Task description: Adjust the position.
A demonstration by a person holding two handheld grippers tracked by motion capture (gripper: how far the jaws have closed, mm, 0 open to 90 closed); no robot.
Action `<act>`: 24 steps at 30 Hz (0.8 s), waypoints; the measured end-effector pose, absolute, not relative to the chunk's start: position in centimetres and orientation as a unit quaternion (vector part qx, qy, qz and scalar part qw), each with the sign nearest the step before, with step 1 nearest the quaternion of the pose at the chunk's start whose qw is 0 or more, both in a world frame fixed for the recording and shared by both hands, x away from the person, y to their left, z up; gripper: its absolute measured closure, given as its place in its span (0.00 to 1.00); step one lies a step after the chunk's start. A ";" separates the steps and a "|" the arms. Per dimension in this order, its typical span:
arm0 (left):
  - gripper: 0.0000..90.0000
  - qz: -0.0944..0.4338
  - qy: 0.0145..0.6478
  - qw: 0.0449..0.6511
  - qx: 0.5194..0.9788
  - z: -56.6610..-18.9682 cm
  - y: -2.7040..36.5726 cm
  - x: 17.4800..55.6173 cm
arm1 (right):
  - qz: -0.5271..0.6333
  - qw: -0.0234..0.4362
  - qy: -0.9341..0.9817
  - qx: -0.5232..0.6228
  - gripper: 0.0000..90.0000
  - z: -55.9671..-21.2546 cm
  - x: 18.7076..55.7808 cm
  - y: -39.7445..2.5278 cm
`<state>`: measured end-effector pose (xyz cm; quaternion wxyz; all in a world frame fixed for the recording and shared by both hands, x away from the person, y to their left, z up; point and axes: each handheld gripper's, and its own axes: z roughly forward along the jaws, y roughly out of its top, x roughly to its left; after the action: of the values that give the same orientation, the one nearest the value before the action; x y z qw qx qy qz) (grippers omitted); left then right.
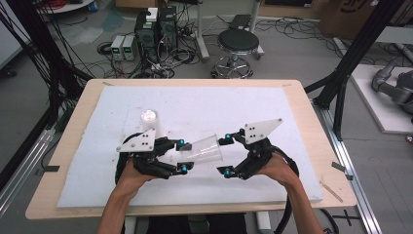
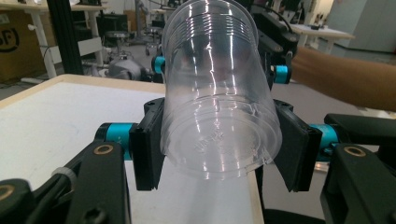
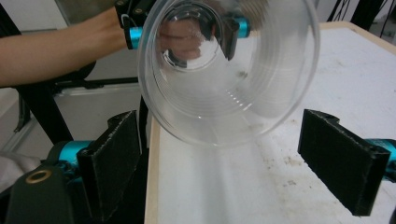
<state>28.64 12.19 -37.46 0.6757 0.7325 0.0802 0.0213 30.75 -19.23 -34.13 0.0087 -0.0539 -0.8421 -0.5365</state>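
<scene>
Clear plastic, black jaws, white mat

We see a colourless, see-through cup [image 1: 204, 148] with fine ridged rings near its rim; our left gripper [image 1: 183, 156] and right gripper [image 1: 225, 157] are black with turquoise collars and grey plates, over a white mat [image 1: 97, 161] on a pale wooden table [image 1: 311, 126].

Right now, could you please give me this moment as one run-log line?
left gripper: shut on clear cup base | right gripper: open, jaws beside cup rim | cup: sideways above white mat

Both grippers, left [image 1: 182, 156] and right [image 1: 225, 156], are black with cyan knuckles, brass-coloured pivot screws, grey triangular top plates and trailing black cables; forearms are bare.
</scene>
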 end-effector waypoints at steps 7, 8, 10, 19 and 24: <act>0.47 0.019 0.077 0.691 0.719 -37.9 11.7 28.6 | -0.562 0.018 -0.824 -0.060 0.14 -35.1 30.6 -19.3; 0.47 0.017 0.076 0.693 0.717 -37.9 11.7 28.6 | -0.567 0.019 -0.821 -0.060 0.14 -35.2 30.6 -19.3; 0.47 0.017 0.073 0.695 0.715 -38.1 11.5 28.6 | -0.576 0.022 -0.815 -0.058 0.14 -35.4 30.6 -19.3; 0.47 0.009 0.065 0.691 0.720 -38.3 10.8 28.7 | -0.592 0.034 -0.803 -0.053 0.15 -35.6 30.6 -18.9; 0.47 0.006 0.062 0.690 0.722 -38.4 10.7 28.7 | -0.603 0.041 -0.795 -0.050 0.16 -35.5 30.7 -18.8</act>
<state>28.66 10.67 -38.40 0.6896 0.7215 0.0621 0.0065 30.70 -18.84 -35.52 0.0405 -0.0496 -0.7949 -0.6033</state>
